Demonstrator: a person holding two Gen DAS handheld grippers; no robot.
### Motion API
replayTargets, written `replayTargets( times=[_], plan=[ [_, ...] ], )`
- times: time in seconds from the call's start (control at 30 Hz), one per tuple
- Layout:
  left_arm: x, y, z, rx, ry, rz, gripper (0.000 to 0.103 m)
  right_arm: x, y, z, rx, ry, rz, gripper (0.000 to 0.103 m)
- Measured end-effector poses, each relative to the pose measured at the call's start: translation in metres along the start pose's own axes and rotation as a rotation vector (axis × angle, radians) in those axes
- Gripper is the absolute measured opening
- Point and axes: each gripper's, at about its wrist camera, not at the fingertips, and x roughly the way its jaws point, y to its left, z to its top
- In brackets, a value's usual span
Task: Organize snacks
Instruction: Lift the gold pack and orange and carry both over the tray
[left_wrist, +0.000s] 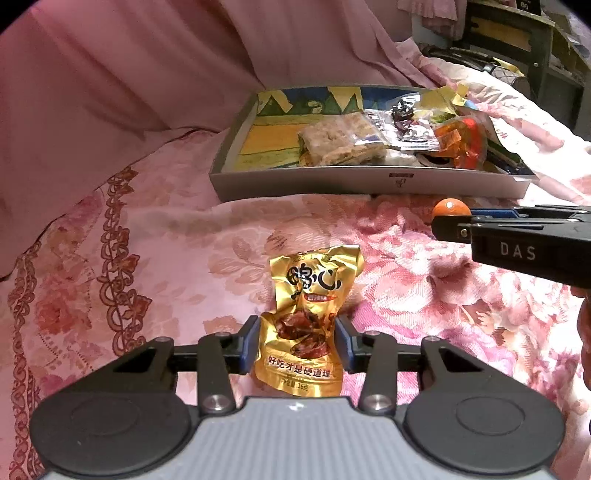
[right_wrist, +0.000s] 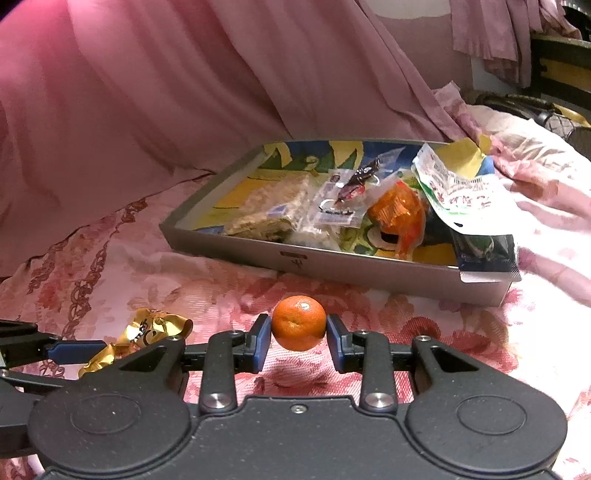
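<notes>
A gold foil snack packet with brown meat pictured on it sits between the blue pads of my left gripper, which is shut on its sides. In the right wrist view the same packet shows crumpled at the lower left. My right gripper is shut on a small orange, held just above the floral cover with its shadow below. From the left wrist view that orange and right gripper appear at the right. Beyond both lies a grey tray with several wrapped snacks.
The tray rests on a pink floral bed cover. Pink draped fabric rises behind it. Dark shelving stands at the far right. A white and green packet hangs over the tray's right corner. A person's hand shows at the right edge.
</notes>
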Motion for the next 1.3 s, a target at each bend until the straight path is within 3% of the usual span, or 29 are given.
replayTargets(
  times=[0.4, 0.83, 1.3],
  plan=[
    [-0.027, 0.004, 0.010, -0.015, -0.067, 0.021, 0.046, -0.023, 0.002, 0.007, 0.014, -0.063, 0.020, 0.035],
    [-0.048, 0.007, 0.054, -0.058, -0.203, 0.047, 0.046, -0.045, 0.005, 0.017, 0.012, -0.197, 0.035, 0.035],
    [-0.031, -0.011, 0.105, -0.079, -0.272, 0.096, 0.046, -0.057, -0.013, 0.027, 0.030, -0.311, -0.051, 0.035]
  ],
)
